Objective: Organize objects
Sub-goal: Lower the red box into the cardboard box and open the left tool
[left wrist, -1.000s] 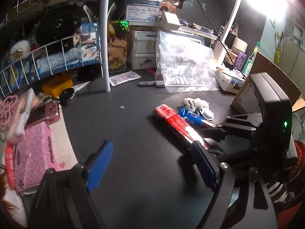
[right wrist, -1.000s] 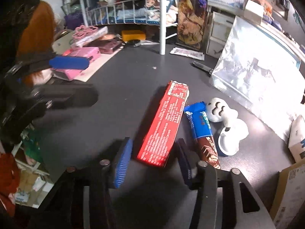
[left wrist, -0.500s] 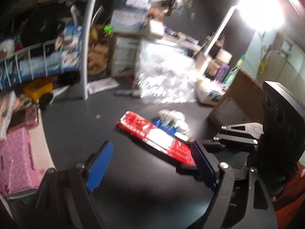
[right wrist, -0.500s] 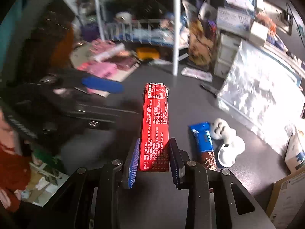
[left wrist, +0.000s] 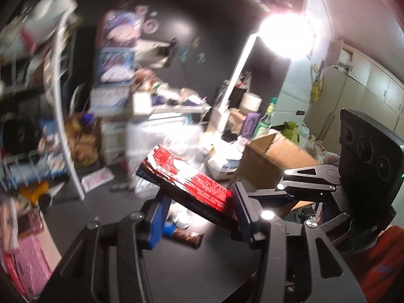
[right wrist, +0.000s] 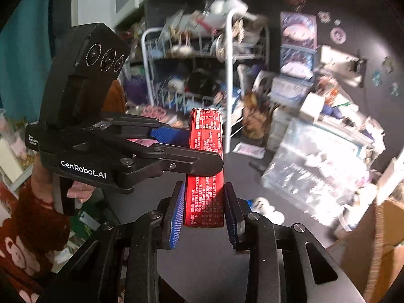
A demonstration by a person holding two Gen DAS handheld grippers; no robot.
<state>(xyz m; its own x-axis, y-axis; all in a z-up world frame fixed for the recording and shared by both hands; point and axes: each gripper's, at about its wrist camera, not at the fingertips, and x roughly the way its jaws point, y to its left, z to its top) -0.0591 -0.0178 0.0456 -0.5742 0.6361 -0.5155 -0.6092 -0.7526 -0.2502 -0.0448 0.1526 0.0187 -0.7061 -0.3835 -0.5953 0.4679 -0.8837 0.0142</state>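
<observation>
The red box is lifted off the dark table, clamped at its near end by the right gripper and farther up by the left gripper, while the blue snack bar and white toy are yet to be tidied.

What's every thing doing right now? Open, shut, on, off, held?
Red box: held in the air, off the table.
Right gripper: shut on the red box's near end.
Left gripper: fingers either side of the red box; can't tell if it grips.
Carton: open, flaps up.
Lamp: on.
Snack bar: lying flat on the table.
</observation>
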